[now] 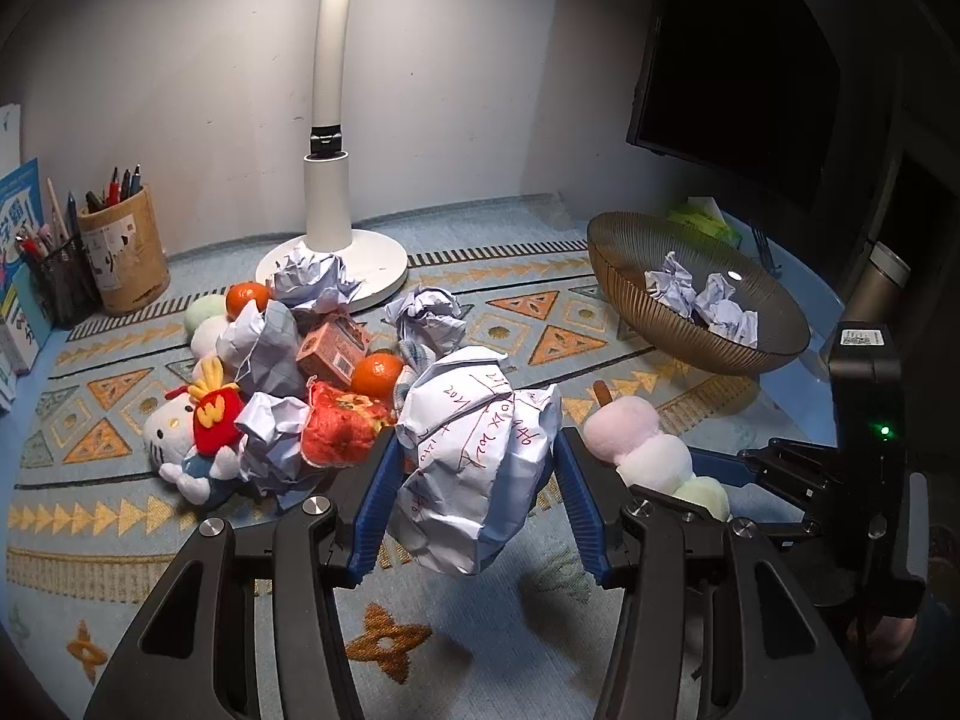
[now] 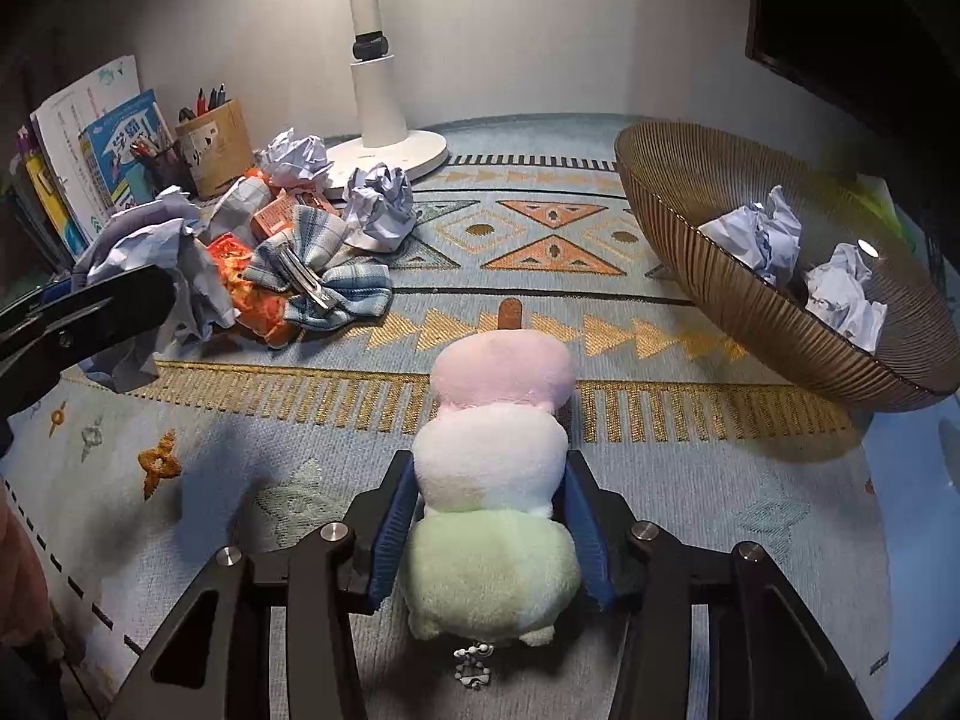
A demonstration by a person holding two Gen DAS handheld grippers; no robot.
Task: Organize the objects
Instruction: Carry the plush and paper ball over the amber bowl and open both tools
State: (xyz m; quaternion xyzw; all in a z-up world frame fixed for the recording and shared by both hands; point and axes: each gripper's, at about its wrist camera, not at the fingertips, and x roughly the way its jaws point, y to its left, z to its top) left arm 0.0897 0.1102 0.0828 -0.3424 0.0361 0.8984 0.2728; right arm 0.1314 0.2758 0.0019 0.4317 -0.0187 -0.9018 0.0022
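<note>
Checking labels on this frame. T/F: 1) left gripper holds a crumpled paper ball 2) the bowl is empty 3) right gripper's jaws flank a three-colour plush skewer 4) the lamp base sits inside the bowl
1) True: the left gripper is clamped on the crumpled paper ball.
2) False: the bowl holds crumpled paper wads.
3) True: the right gripper has the plush skewer between its jaws.
4) False: the lamp base stands on the mat, apart from the bowl.
</note>
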